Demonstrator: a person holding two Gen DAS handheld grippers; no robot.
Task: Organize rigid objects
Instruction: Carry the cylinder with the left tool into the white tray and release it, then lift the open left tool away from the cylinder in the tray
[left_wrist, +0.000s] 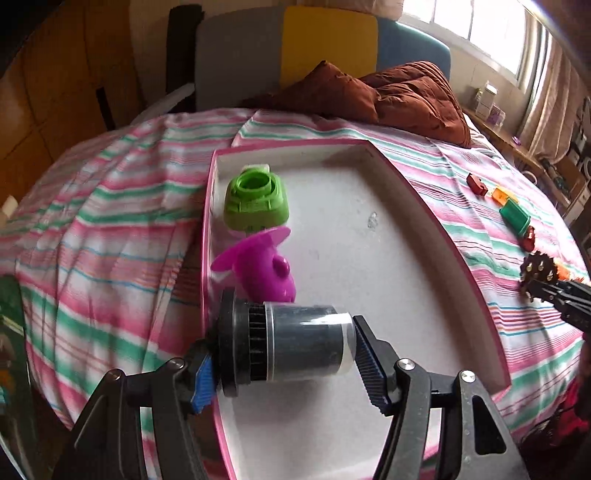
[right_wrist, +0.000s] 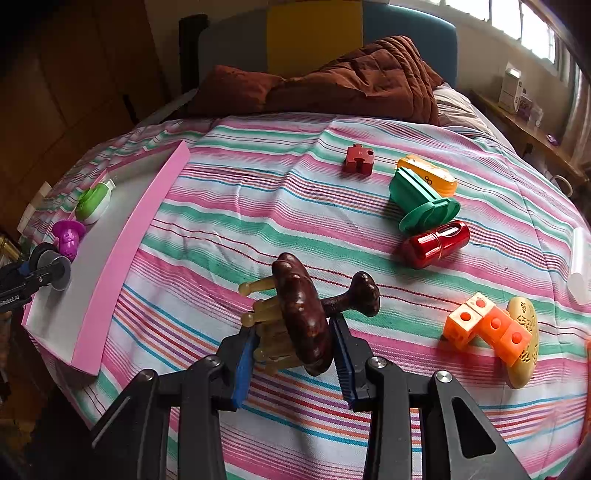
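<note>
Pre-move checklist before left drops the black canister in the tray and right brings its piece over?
1. Left gripper grip on black canister: clamped end to end, ok.
2. Canister over pink-rimmed tray: ok; height above its floor cannot tell.
3. Drop spot: purple toy sits just beyond the canister and green toy behind it; bare floor to the right, ok.
4. Right gripper grip on dark brown toy: both pads against it, ok.
5. Brown toy lifted off the striped bedspread: cannot tell.
</note>
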